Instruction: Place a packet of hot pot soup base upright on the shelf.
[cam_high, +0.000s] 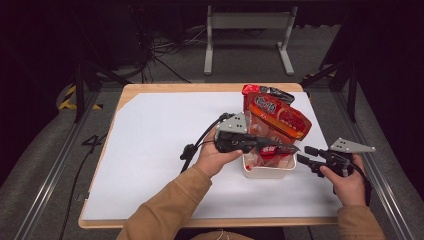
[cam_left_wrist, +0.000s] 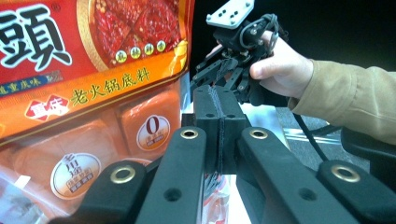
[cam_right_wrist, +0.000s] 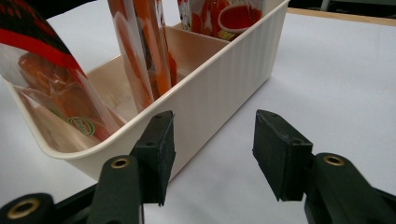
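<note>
A cream plastic bin (cam_high: 267, 173) (cam_right_wrist: 224, 79) stands on the white table right of centre, with several red and orange sauce packets upright in it. A large red hotpot-base bag (cam_high: 278, 118) (cam_left_wrist: 70, 70) leans out of the bin's far side. My left gripper (cam_high: 293, 147) (cam_left_wrist: 219, 122) reaches level over the bin, shut on the thin edge of a red packet (cam_high: 270, 152) (cam_left_wrist: 213, 191) that hangs beneath its pads. Just right of the bin, my right gripper (cam_high: 303, 154) (cam_right_wrist: 212, 144) (cam_left_wrist: 219, 70) is open and empty, its left pad close beside the bin's outer wall.
More red and black packets (cam_high: 268, 91) lie behind the bin at the table's far edge. White sheet (cam_high: 160, 150) spreads wide to the left of the bin. A metal stand (cam_high: 247, 22) and cables sit on the floor beyond the table.
</note>
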